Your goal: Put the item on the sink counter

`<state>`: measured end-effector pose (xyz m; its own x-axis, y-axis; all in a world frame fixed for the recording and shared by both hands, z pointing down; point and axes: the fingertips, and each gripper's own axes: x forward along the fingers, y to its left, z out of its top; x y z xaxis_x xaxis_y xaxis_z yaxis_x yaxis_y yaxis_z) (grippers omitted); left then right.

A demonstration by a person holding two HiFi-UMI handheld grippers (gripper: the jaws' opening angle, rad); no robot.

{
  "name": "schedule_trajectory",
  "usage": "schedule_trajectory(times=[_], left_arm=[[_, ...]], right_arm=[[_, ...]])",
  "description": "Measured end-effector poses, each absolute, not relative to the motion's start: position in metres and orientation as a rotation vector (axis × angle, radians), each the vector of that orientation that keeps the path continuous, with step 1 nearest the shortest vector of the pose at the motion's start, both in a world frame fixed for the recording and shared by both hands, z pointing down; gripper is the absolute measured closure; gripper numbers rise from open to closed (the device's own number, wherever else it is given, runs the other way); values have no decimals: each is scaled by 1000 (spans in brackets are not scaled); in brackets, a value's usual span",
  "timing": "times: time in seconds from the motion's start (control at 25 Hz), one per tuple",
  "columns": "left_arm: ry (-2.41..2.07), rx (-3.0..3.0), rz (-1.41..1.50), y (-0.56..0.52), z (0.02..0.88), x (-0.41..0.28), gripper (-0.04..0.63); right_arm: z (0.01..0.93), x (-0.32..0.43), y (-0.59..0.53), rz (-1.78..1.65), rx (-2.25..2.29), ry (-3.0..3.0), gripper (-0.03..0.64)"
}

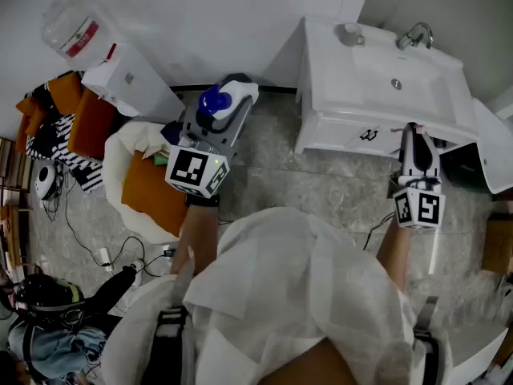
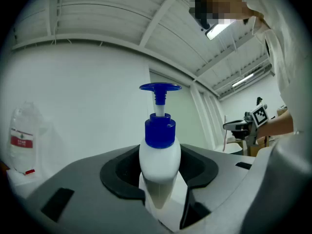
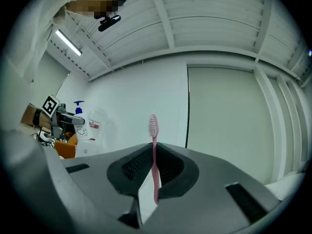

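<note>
A white pump bottle (image 2: pixel 160 152) with a blue pump head (image 2: pixel 160 87) stands upright between the jaws of my left gripper (image 2: pixel 161 184), which is shut on its body. In the head view that gripper (image 1: pixel 228 103) is over the floor, left of the white sink counter (image 1: pixel 329 54), with the bottle's blue cap (image 1: pixel 213 101) showing. My right gripper (image 3: pixel 153 189) is shut on a pink toothbrush (image 3: pixel 154 145), bristles up. In the head view the right gripper (image 1: pixel 414 135) hovers at the front edge of the counter, near its right end.
The sink has a basin (image 1: pixel 397 83), a faucet (image 1: pixel 415 34) and a small round item (image 1: pixel 351 33) at the back. To the left are a white tub with orange fabric (image 1: pixel 148 187), a white box (image 1: pixel 128 83) and a clear jug with a red label (image 1: pixel 72 26). Cables lie on the floor (image 1: pixel 88 243).
</note>
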<state>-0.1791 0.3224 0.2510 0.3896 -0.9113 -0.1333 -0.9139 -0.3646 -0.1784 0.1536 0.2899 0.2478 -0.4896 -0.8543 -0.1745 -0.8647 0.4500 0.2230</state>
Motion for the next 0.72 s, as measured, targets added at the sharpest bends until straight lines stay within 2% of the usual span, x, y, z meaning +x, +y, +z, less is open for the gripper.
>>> schedule_trajectory(times=[0.72], left_arm=[[1639,-2447,35,324,261,-205,385]], right_arm=[[251,134,291,400,-1588,2643,595]])
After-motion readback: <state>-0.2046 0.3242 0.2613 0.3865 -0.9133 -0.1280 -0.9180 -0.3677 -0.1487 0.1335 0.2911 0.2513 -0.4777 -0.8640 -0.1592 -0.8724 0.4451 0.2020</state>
